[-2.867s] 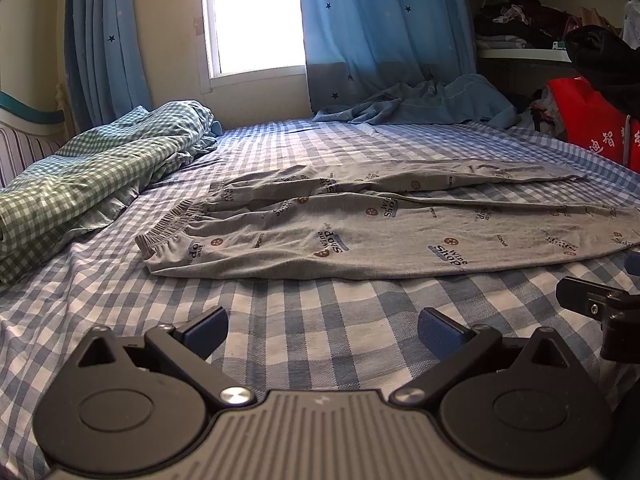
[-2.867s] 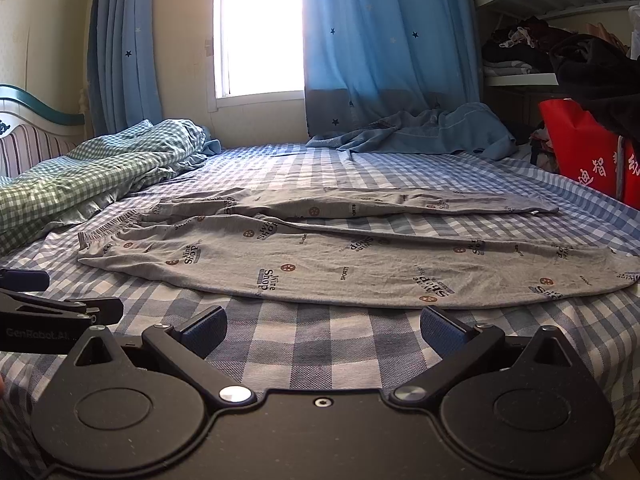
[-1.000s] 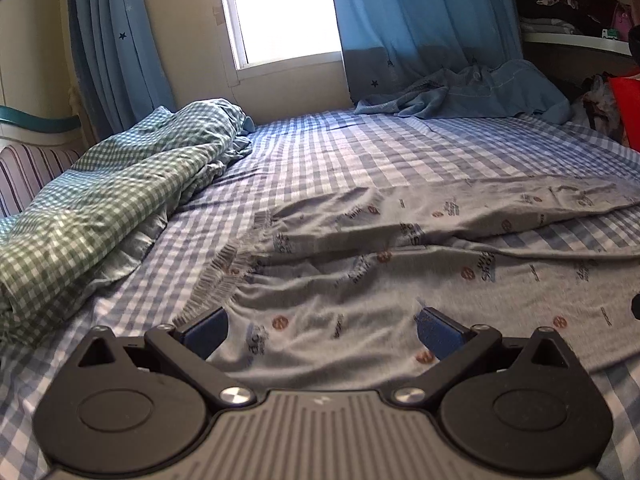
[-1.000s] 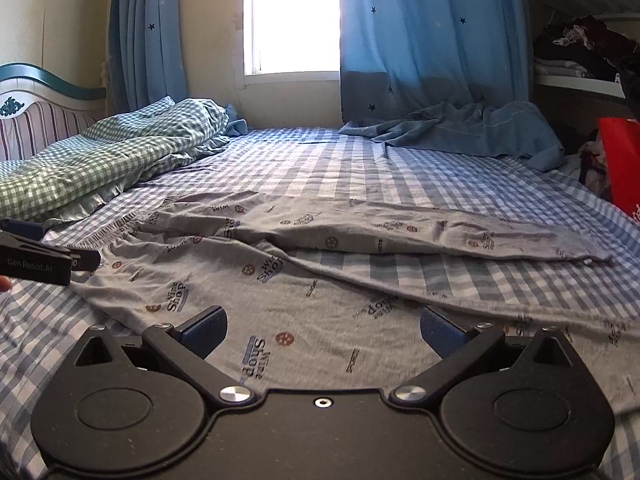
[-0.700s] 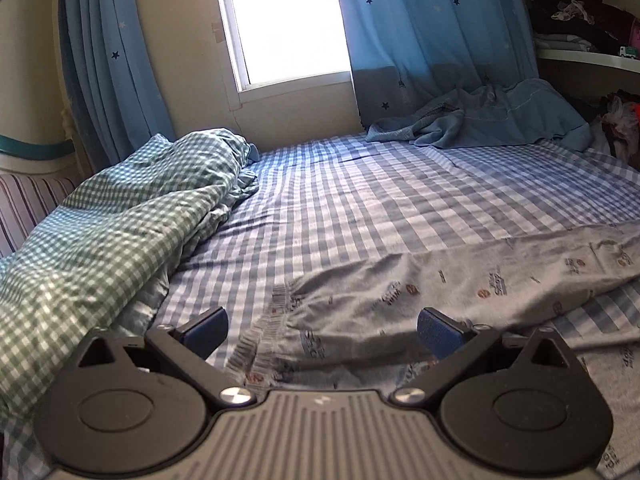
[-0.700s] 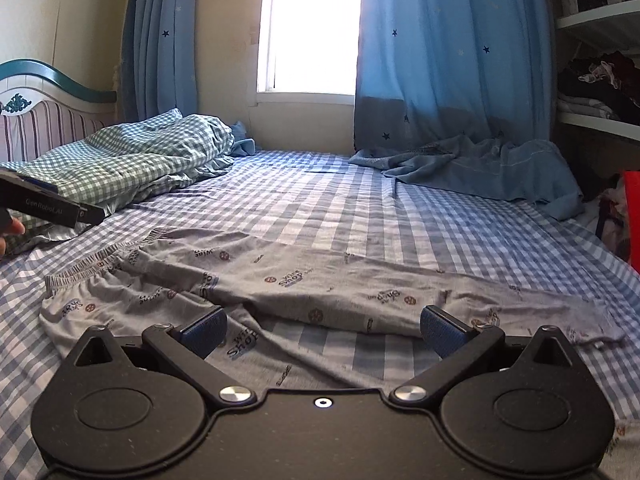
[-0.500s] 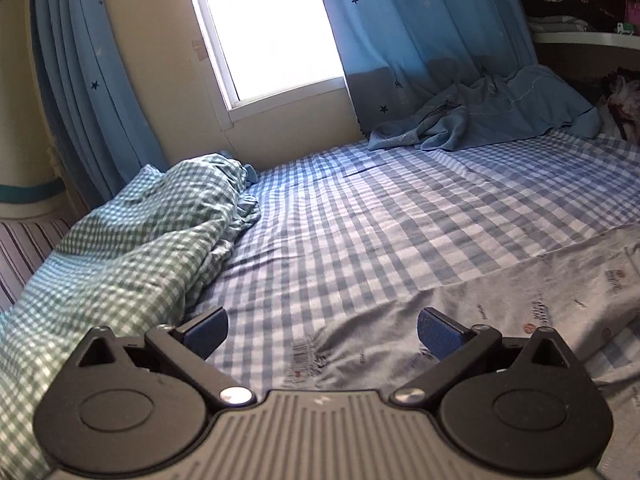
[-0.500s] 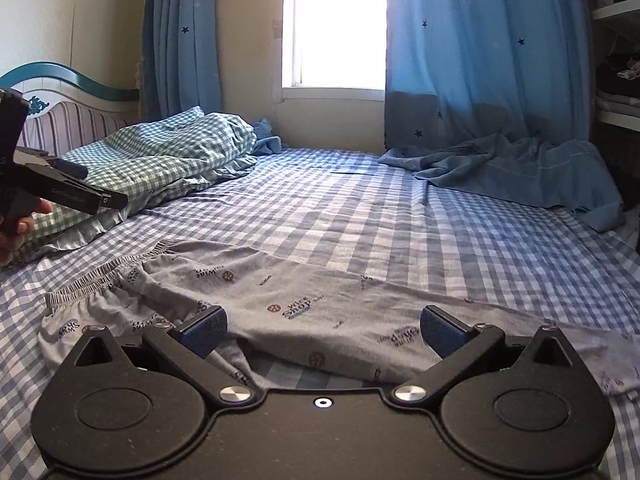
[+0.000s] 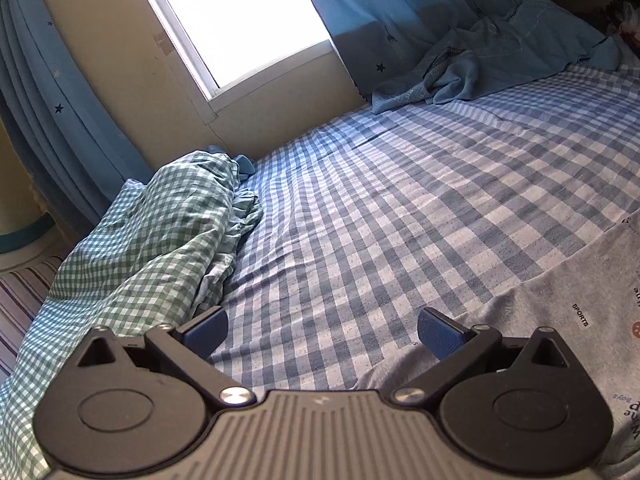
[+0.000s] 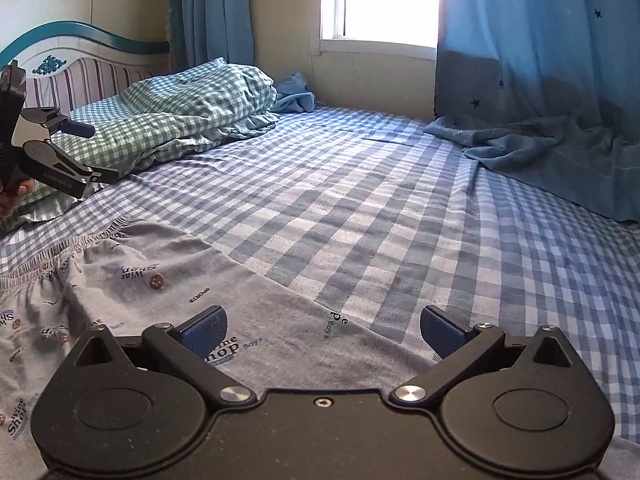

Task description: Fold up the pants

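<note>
Grey printed pants (image 10: 132, 292) flat on bed (image 10: 400, 208), soft knit, ruffled elastic waistband at left edge. Right tool (image 10: 320, 330) over pants leg, pads apart, nothing held. Left tool (image 9: 322, 330) near waistband end, pads apart, empty. Wide bare blue-check sheet beyond far pants edge. Crumpled green-check quilt (image 10: 180, 120) by headboard.

Both wrist cams sit low over bed (image 9: 400, 200), facing window (image 10: 384, 0); both share the pants (image 10: 160, 300).
</note>
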